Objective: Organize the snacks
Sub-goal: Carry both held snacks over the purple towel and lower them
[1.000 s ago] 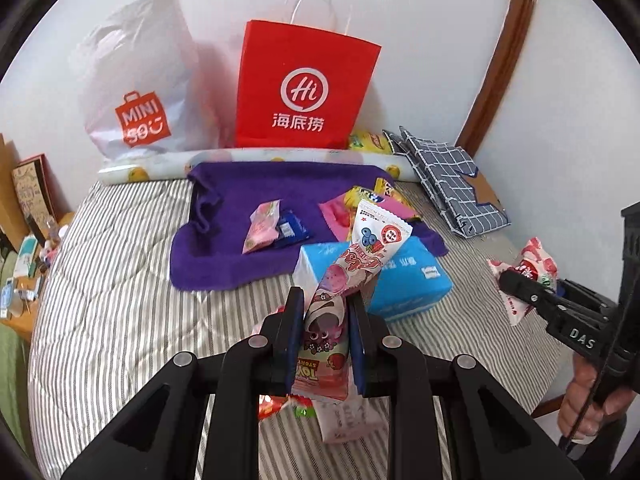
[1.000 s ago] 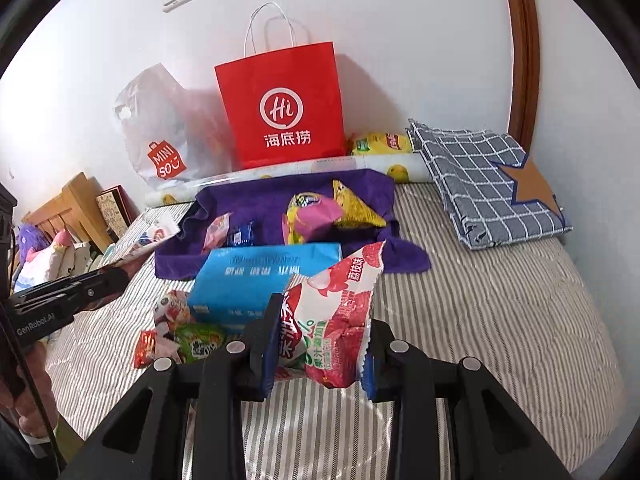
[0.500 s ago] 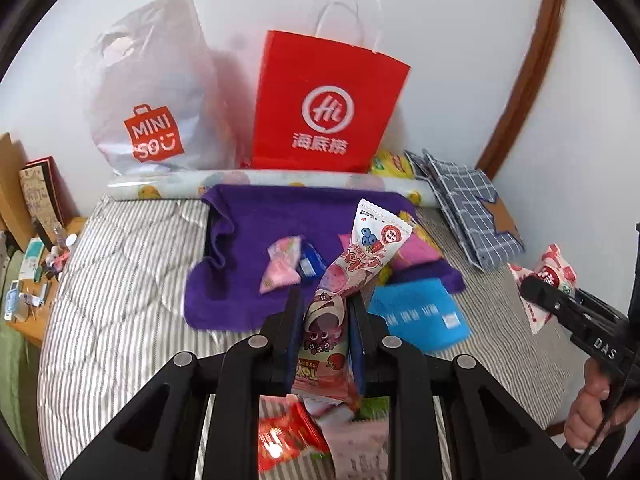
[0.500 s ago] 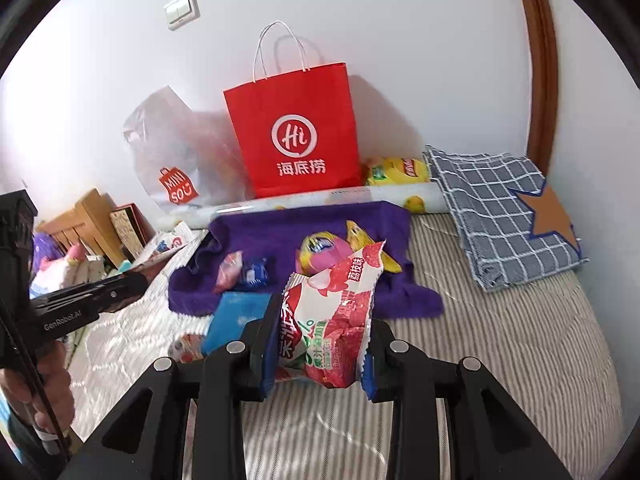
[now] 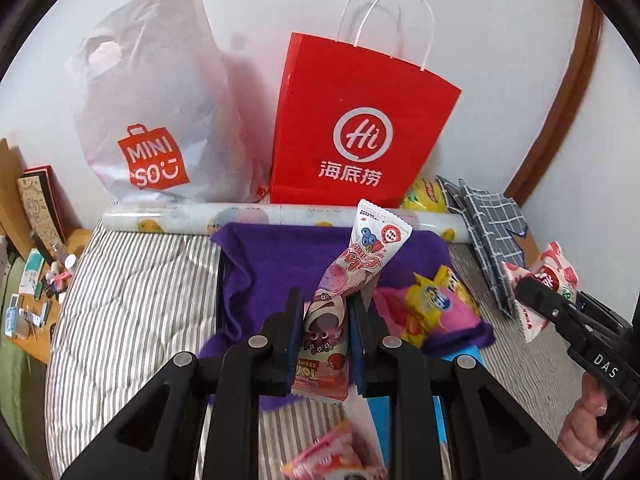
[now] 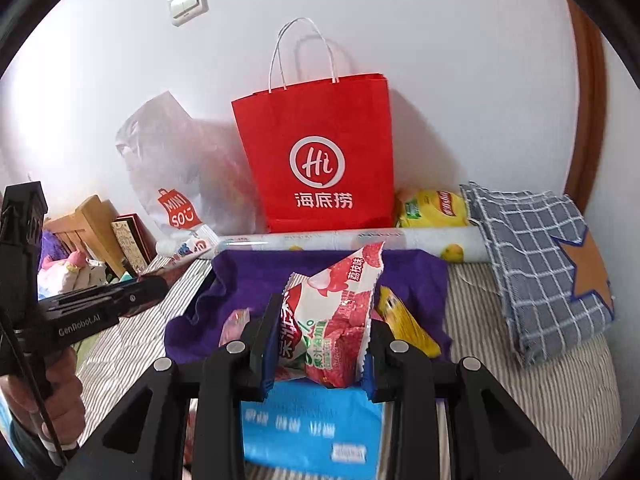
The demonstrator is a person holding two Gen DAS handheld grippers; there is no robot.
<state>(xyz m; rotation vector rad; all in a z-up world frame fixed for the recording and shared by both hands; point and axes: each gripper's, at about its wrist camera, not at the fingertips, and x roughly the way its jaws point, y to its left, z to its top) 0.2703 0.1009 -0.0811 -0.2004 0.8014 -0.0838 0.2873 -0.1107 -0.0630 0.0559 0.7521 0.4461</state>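
Observation:
My left gripper (image 5: 322,320) is shut on a long pink and white snack packet (image 5: 352,264) that sticks up over the purple towel (image 5: 272,264). My right gripper (image 6: 320,336) is shut on a red and white lychee snack bag (image 6: 336,312), held above a blue tissue pack (image 6: 312,424). A red paper bag (image 5: 360,128) (image 6: 320,152) stands upright against the wall behind the towel, with a white plastic bag (image 5: 160,112) on its left. Yellow and pink snacks (image 5: 432,312) lie on the towel's right part. In the left wrist view the right gripper (image 5: 536,296) shows at the right edge with its bag.
A rolled printed mat (image 5: 200,220) lies along the wall. A checked blue cloth (image 6: 536,264) is on the bed's right side, a yellow packet (image 6: 432,208) beside the red bag. More snacks (image 5: 324,456) lie near the front. Shelves with clutter (image 5: 36,248) stand left of the striped bed (image 5: 132,304).
Both grippers have moved forward toward the wall with their packets still held. The red bag and white bag look larger, and the blue tissue pack has slid under the grippers.

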